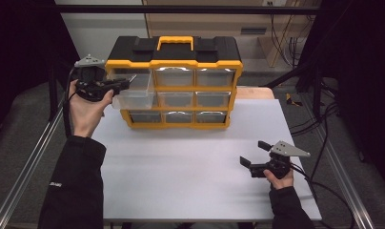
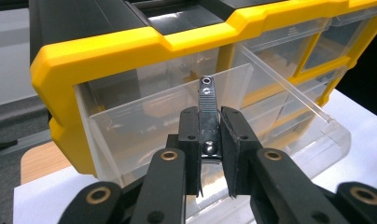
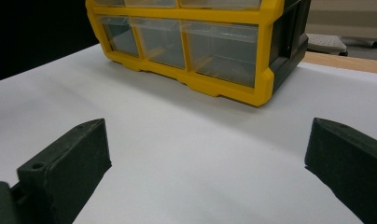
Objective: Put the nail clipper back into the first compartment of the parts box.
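A white worktop (image 1: 190,167) carries a yellow-and-black organiser (image 1: 174,81) of nine clear drawers, set at the far edge with its fronts turned toward the person, within reach of both hands. The top-left drawer (image 1: 136,90) stands pulled well out of its slot, leaving its open top accessible while the other eight sit flush in the frame.

The left gripper (image 1: 124,85), held in a raised hand beside the organiser's left end, points across at that drawer; its fingers (image 2: 189,140) are clenched on a small metal piece (image 2: 208,109), a slim ridged part with a hole at its tip. It is held upright just at the drawer's near wall, apparently so it can go over the rim and drop inside.

The right gripper (image 1: 253,153) rests low on the worktop near the front right corner, well apart from the organiser, its fingers (image 3: 67,161) released and spread wide with nothing between them, seemingly parked out of the way.

Reflections on the clear plastic make the drawers' contents hard to read. The metal piece's lower end is hidden between the fingers, so what it is cannot be told.
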